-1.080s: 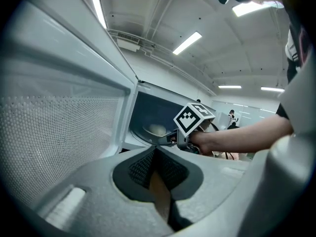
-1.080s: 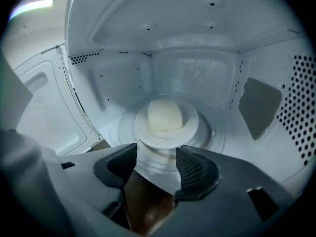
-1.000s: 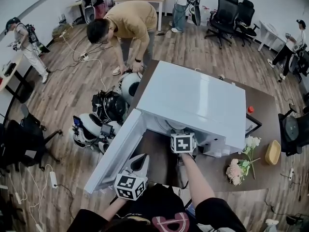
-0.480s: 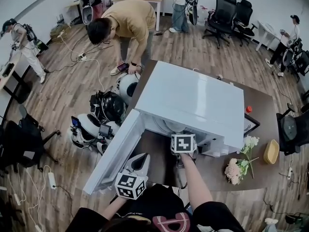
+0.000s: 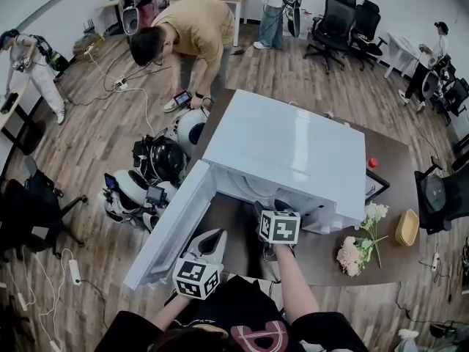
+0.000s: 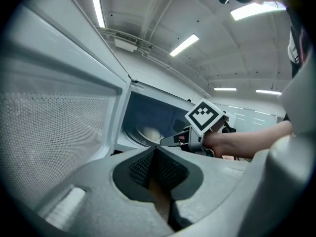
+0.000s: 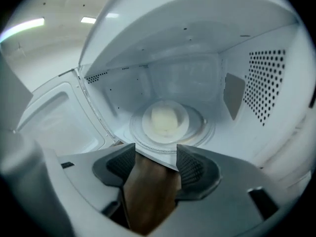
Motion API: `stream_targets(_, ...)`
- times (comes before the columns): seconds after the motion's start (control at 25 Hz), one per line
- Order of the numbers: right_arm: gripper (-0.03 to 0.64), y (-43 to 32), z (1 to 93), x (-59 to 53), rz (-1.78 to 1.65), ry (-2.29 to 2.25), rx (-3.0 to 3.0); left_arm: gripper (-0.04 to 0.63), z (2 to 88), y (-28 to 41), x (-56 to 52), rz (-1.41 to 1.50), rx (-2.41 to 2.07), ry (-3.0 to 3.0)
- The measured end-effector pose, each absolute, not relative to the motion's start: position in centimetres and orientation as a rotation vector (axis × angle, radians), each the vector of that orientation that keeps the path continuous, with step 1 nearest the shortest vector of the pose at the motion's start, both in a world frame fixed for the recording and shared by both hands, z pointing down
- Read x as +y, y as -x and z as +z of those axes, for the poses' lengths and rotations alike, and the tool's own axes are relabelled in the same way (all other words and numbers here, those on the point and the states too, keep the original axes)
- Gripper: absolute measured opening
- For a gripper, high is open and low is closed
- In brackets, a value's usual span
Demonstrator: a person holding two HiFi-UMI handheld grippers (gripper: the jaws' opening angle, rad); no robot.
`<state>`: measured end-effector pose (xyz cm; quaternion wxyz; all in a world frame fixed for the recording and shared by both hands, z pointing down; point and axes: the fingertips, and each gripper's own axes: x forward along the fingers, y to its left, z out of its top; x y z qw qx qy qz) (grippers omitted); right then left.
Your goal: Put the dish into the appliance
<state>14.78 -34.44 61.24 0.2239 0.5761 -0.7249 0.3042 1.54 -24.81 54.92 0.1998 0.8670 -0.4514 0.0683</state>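
Right gripper (image 7: 155, 153) has eased back, jaws opening on nothing: dish (image 7: 165, 120) sits centred on oven's (image 5: 286, 152) turntable (image 7: 200, 131). Left gripper (image 6: 155, 154), jaws together, waits near left by door (image 5: 172, 226), likely to shut it.

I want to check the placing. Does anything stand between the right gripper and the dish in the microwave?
Nothing visible does. The dish lies on the turntable inside, beyond the right gripper, whose empty jaws are opening.

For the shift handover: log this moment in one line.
dish: on turntable inside microwave | door: open | right tool: at cavity mouth, jaws opening, nothing between | left tool: shut, empty, by door
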Motion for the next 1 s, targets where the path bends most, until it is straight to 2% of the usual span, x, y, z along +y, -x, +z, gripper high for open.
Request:
stream_targets(0.44,0.264,-15.0,57.6,-26.4,0.882,-1.729,-2.178,0.009,55.3,-2.9,-22.5,0.187,-1.180,-2.445)
stream_targets(0.84,0.217,-17.3,57.0,-19.4,0.804,-1.959,-2.150,0.009,56.2,-4.9,-19.7,0.211,-1.059,-2.482)
stream_targets(1.0,0.166,-17.1,57.2,-17.4,0.771,-1.993,-2.148,0.009,56.0,-5.4,-19.1,0.206,-1.021,-2.509)
